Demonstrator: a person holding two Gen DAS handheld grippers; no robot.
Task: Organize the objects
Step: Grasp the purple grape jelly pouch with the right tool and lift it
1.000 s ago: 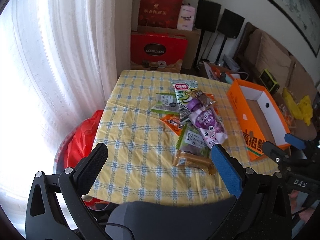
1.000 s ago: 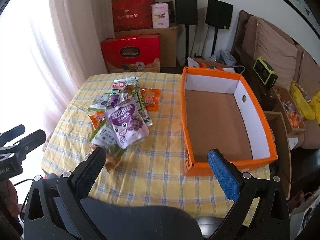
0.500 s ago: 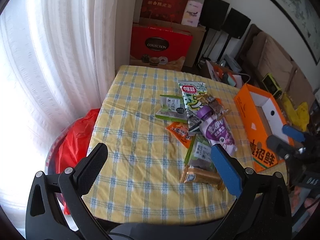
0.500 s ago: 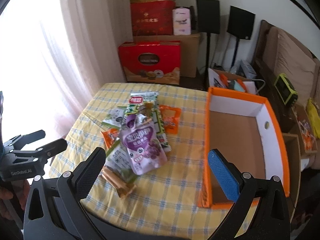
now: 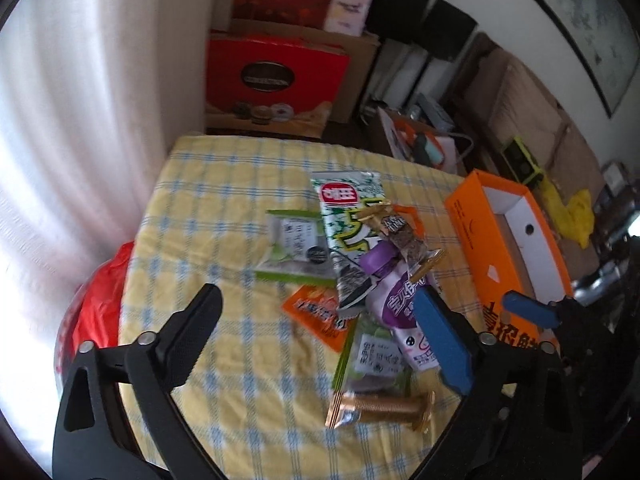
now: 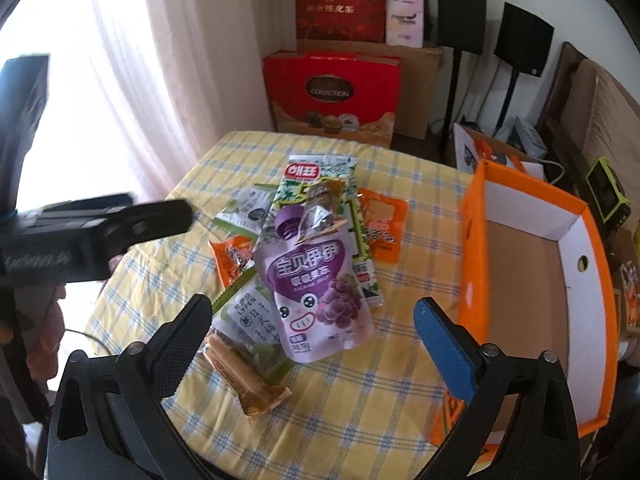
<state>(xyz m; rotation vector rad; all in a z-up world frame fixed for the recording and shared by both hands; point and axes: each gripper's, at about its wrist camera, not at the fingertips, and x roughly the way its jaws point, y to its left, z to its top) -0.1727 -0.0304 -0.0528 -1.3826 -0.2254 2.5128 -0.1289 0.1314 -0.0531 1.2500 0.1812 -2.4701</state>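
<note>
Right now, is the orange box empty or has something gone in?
Empty as far as shown: the orange box shows only bare brown floor, and the snacks lie outside it on the tablecloth.

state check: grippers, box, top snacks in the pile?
left gripper: open, holding nothing
right gripper: open, holding nothing
orange box: open-topped, nothing seen inside
purple pouch: flat on top of the pile, cap on
gold bar: sealed, lying at the pile's near edge
green-white packet: flat, partly under the pouch
</note>
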